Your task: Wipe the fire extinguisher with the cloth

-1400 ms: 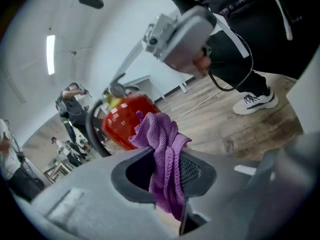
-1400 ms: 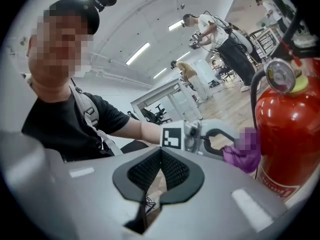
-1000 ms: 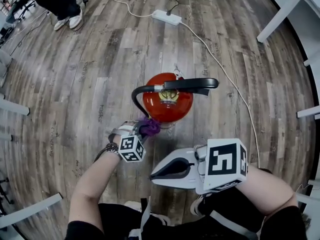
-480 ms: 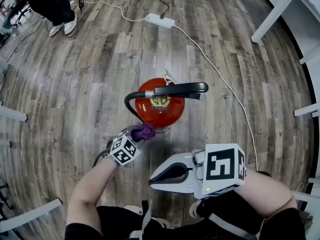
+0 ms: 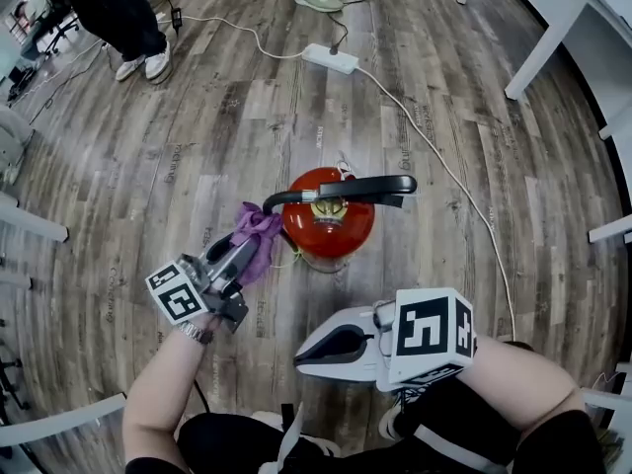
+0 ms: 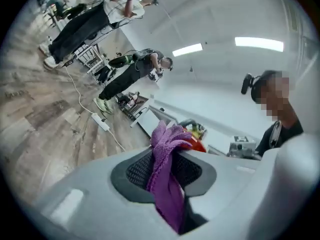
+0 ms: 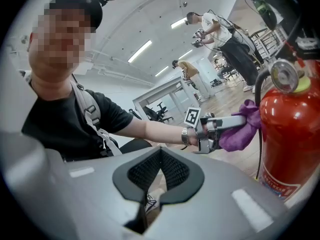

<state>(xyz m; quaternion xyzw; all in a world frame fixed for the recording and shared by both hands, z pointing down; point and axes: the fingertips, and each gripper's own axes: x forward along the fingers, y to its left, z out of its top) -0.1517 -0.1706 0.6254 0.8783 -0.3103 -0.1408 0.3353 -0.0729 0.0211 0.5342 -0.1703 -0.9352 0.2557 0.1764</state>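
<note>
Beside glossy red extinguisher point(image 5: 331, 230), left tongs point(image 5: 243, 247) pinch crumpled purple knit cloth point(image 5: 259, 225).

The fire extinguisher point(image 5: 328, 227) stands by itself on the wood floor point(image 5: 197, 146), with bare boards on every side. Its top is crowded: the black lever point(image 5: 360, 188) juts to the right and the hose point(image 5: 281, 199) arcs left. The left gripper point(image 5: 242, 252) and its purple cloth point(image 5: 255, 235) fill that left flank. The right gripper point(image 5: 308, 349) sits apart on the near side. A white cable point(image 5: 434, 156) runs past on the right from a power strip point(image 5: 329, 58), and table legs point(image 5: 538, 52) stand beyond it.
</note>
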